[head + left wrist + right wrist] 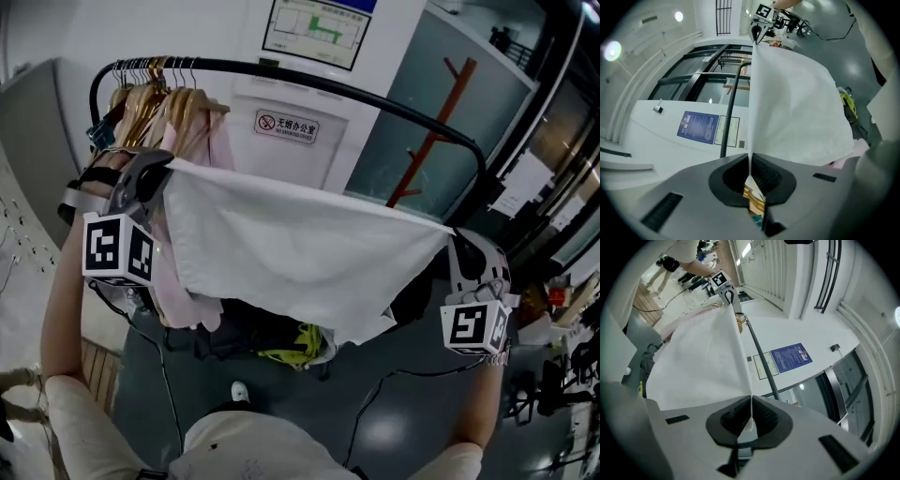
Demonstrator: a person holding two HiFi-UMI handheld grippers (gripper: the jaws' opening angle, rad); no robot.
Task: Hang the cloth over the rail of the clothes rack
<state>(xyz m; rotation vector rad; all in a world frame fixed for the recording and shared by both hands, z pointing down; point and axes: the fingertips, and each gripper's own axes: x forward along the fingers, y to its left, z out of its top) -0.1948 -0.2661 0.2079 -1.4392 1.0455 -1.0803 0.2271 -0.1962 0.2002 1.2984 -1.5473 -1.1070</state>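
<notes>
A white cloth point(291, 253) is stretched flat between my two grippers, its top edge taut and its lower edge sagging. The left gripper point(167, 169) is shut on the cloth's upper left corner, and the right gripper point(453, 232) is shut on the upper right corner. The black rail point(356, 97) of the clothes rack curves above and behind the cloth, apart from it. In the left gripper view the cloth point(797, 108) runs from the closed jaws point(751, 165) to the far gripper, with the rail point(733, 98) left of it. The right gripper view shows the same cloth point(703, 362), jaws point(751, 403) and rail point(761, 357).
Hangers with pale garments point(178, 117) crowd the rail's left end, close to the left gripper. A brown coat stand point(433, 131) rises behind the rail at the right. Dark bags and a yellow-green item point(300, 342) lie under the cloth. Cables trail over the grey floor point(394, 412).
</notes>
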